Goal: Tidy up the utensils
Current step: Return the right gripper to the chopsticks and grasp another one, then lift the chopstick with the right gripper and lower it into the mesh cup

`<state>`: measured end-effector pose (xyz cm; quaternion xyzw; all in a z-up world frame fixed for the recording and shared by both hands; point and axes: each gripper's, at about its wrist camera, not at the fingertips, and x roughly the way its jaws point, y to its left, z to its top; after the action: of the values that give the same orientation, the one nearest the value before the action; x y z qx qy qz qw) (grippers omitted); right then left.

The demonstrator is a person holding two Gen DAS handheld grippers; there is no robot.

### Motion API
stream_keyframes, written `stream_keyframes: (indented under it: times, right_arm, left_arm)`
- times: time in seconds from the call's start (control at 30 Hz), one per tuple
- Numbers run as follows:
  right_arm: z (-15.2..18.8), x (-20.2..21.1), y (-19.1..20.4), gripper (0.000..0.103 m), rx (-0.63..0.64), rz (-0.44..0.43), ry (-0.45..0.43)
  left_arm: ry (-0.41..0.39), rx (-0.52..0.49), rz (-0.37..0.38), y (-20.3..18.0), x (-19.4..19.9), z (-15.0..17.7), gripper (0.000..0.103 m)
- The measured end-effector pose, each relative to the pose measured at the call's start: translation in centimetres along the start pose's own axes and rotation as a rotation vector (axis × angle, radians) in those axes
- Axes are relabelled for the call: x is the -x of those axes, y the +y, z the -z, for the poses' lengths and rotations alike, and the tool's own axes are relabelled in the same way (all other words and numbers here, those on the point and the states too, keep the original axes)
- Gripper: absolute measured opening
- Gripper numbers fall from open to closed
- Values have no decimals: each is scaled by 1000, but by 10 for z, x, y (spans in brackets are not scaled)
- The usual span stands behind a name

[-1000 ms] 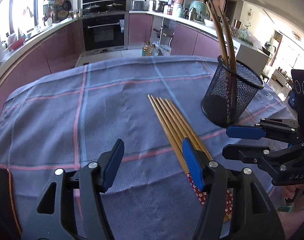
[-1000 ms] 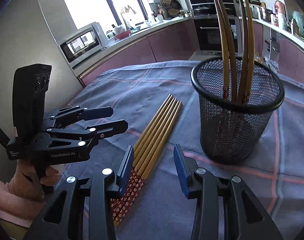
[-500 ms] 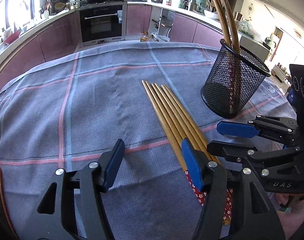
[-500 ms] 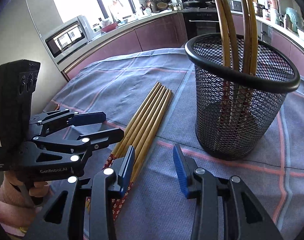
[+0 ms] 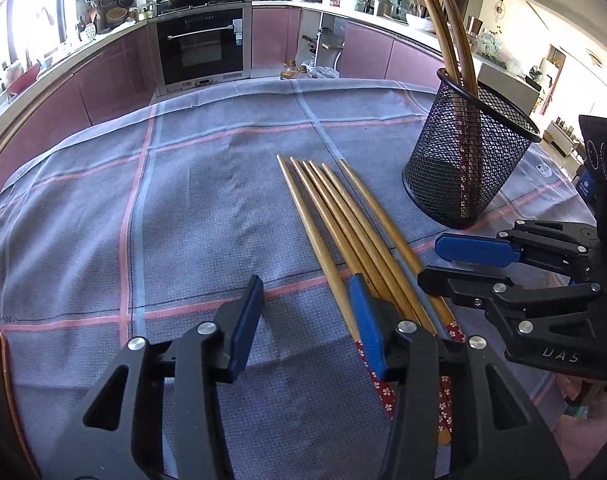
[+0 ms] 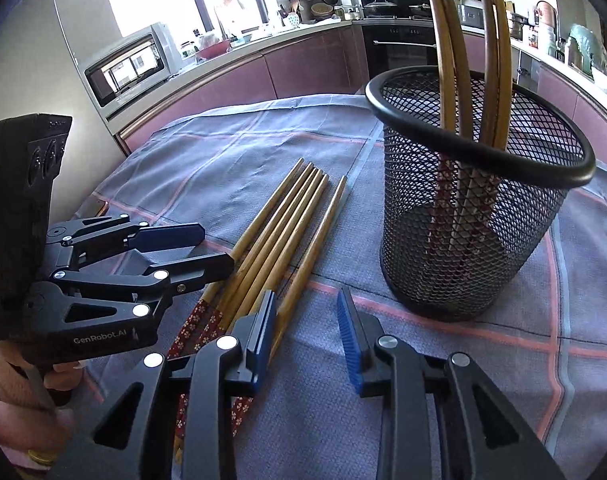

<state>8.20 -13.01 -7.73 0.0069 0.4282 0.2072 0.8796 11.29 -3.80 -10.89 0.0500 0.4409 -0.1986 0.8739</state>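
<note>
Several wooden chopsticks (image 5: 343,224) with red flowered ends lie side by side on the blue checked cloth; they also show in the right wrist view (image 6: 279,236). A black mesh holder (image 5: 463,164) stands to their right with several chopsticks upright in it, also in the right wrist view (image 6: 471,216). My left gripper (image 5: 307,308) is open and empty, its right finger just over the leftmost chopsticks. My right gripper (image 6: 307,320) is open and empty, low over the cloth between the chopsticks and the holder, its left finger at the rightmost chopstick. Each gripper shows in the other's view (image 5: 459,264) (image 6: 207,250).
The blue checked cloth (image 5: 183,208) covers the table. Kitchen counters and an oven (image 5: 203,44) curve behind it. A microwave (image 6: 131,68) stands on the counter at the left.
Both grippers have moved lower and closer to the thick ends of the chopsticks. One chopstick on the holder's side now lies slightly apart from the bundle.
</note>
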Motion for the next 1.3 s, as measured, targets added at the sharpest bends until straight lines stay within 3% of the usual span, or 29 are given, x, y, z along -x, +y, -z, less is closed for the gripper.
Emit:
stream_keyframes:
  times: [0.17,0.27,0.4,0.57,0.83,1.13,1.3]
  right_arm:
    - [-6,-7,7,30,15,35,3]
    - [-10,-11,10,29,16,54,3]
    - [-11,-13,9,15,0,58,-2]
    - [-7,-9,-2,6,-69,12,-12]
    - [-4,12,-10,6,-85,-60,-62]
    - [-5,1,0,6,-17,-73,11]
    - [-7,-7,3,8,5,-56,30]
  left_arm:
    - [6,-19,-20,-2,-6,-4,40]
    - [13,-17,-30,-1,-11,-9,31]
    - [13,-6,-37,0,-14,-12,16]
    - [3,35,-27,3,-11,-9,8]
    - [-29,42,14,2,7,1,8]
    - [15,-47,46,-13,6,12,8]
    - [34,-56,62,-9,-3,5,15]
